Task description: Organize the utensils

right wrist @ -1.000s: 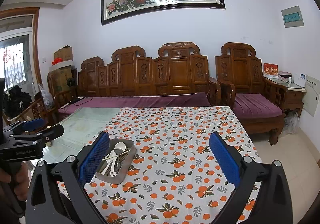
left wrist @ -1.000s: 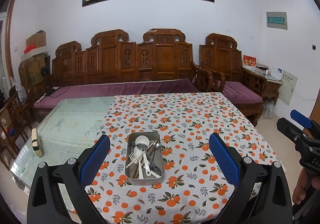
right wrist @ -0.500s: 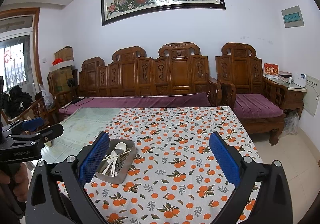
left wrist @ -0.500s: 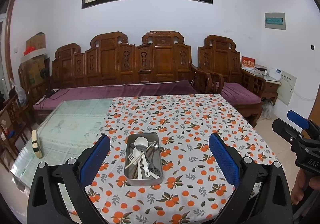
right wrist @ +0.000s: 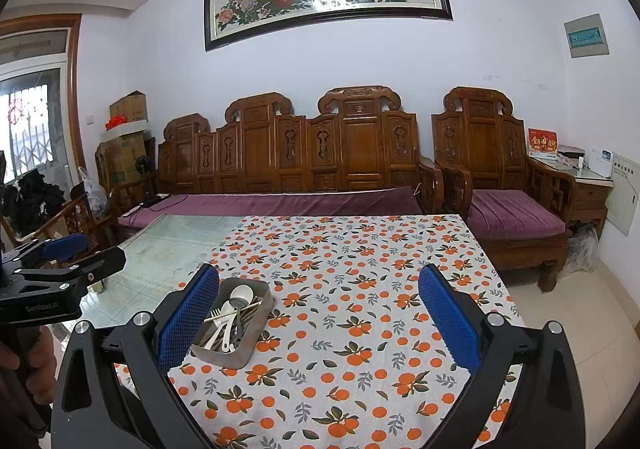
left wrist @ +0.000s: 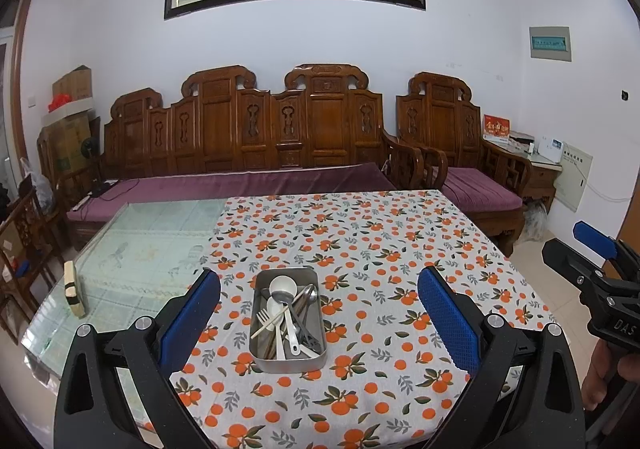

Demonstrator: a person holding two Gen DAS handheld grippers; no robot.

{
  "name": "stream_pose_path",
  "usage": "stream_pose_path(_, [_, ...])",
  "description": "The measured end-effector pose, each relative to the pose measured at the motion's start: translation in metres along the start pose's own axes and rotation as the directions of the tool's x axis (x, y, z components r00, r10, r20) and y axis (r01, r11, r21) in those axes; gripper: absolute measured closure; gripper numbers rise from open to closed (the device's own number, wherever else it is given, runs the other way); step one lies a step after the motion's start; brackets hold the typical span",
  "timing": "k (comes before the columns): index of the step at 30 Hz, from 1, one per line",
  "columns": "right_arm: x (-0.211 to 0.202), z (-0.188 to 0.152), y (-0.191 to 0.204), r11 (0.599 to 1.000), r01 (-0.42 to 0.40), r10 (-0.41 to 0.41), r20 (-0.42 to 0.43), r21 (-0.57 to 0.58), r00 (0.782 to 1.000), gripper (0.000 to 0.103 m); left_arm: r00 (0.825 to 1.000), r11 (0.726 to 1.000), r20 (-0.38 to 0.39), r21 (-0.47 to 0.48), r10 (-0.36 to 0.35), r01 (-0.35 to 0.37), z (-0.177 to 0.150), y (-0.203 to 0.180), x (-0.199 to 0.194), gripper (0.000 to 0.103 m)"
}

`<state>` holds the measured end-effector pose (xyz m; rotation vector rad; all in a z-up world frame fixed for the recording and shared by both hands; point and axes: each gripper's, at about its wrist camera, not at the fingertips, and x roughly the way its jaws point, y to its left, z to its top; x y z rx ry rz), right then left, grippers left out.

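A metal tray stands on the orange-print tablecloth, near the front. It holds a jumble of utensils: white plastic spoons, a fork, metal spoons and chopsticks. My left gripper is open and empty, above the table, with the tray between its fingers in view. My right gripper is open and empty; the tray lies by its left finger. Each gripper also shows at the edge of the other's view.
The cloth covers the right part of a glass-topped table. A small block stands on the glass at the left edge. A carved wooden sofa and armchair stand behind the table.
The left gripper's view has tilted down slightly and the tray sits a little higher in it. The right gripper has barely moved.
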<state>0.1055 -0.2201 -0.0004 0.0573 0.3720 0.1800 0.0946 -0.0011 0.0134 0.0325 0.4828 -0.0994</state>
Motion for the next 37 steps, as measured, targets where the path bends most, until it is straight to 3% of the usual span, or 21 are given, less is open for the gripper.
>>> stream_pose_path(37, [-0.0002,0.0000,0.0002,1.000,0.000,0.000,0.001,-0.001,1.000,0.003,1.000,1.000,0.016,0.004,0.001,-0.001,0.0043,-0.0007,-0.0046,0.008])
